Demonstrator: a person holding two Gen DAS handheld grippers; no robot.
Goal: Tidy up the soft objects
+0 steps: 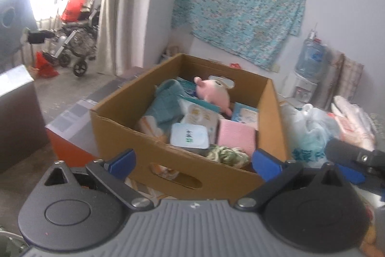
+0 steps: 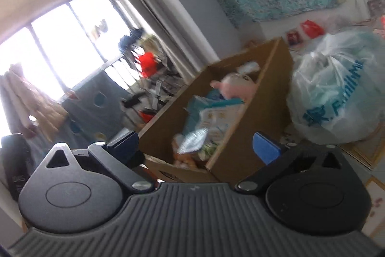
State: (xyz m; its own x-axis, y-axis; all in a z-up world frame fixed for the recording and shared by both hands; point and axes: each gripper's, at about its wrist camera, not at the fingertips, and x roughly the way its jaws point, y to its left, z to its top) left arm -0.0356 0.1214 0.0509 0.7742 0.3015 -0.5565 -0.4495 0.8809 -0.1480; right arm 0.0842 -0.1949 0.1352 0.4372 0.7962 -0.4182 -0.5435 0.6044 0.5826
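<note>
A: One cardboard box point(image 1: 168, 155) sits dead centre in the left wrist view, open at the top and packed.

B: Count it out for me.

A: One pink plush toy point(image 1: 213, 92) at the back. One teal quilted cloth point(image 1: 166, 100) along the left side. One pink pad point(image 1: 237, 136) in the near right corner, and one green-and-white bundle point(image 1: 228, 153) just in front of it. Then tissue or wipe packs point(image 1: 202, 117) in the middle. I make it about four, but they overlap and the picture is soft, so don't hold me to it.

B: And the left gripper point(image 1: 193, 161)?

A: Jaws spread as wide as they go, nothing between them. Its blue fingertips point(image 1: 124, 159) hang over the box's near wall, touching nothing.

B: The other one?

A: The right gripper point(image 2: 195, 146) is spread just as wide and also empty, looking along the box from its near end. The view is tilted and smeared.

B: Beside the box?

A: One large white plastic bag point(image 2: 336, 88) with blue print, right beside it. One water bottle point(image 1: 310, 57) stands on a dispenser by the wall, and one floral cloth point(image 1: 240, 6) hangs above.
</note>
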